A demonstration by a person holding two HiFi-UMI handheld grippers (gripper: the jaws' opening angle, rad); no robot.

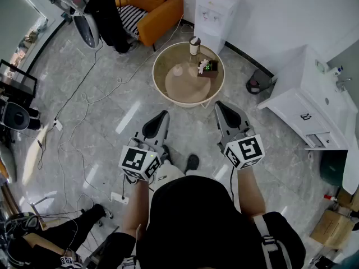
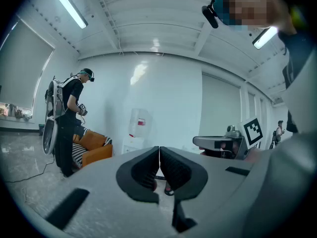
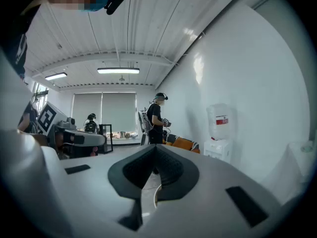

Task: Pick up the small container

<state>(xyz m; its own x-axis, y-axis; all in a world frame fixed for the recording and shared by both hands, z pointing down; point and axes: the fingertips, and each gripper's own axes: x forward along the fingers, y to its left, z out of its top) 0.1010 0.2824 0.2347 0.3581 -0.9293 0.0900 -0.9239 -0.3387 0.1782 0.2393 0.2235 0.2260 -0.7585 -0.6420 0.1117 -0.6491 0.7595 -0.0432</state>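
A round beige table (image 1: 168, 88) stands on the floor ahead of me. At its far edge is a small upright container (image 1: 194, 45) with a dark top. A dark box with a small plant (image 1: 207, 68) and a small pale object (image 1: 178, 70) also sit on the table. My left gripper (image 1: 159, 119) is shut and empty, short of the table's near rim; in the left gripper view its jaws (image 2: 159, 148) meet. My right gripper (image 1: 223, 106) is also shut and empty, beside the table's near right edge, and its jaws (image 3: 154, 147) are together in its own view.
A water dispenser (image 1: 215, 13) and an orange sofa (image 1: 160, 7) stand behind the table. A white sink cabinet (image 1: 314, 102) is at the right. Cables and a power strip (image 1: 119, 198) lie on the floor at the left. Another person (image 2: 69, 118) stands near the sofa.
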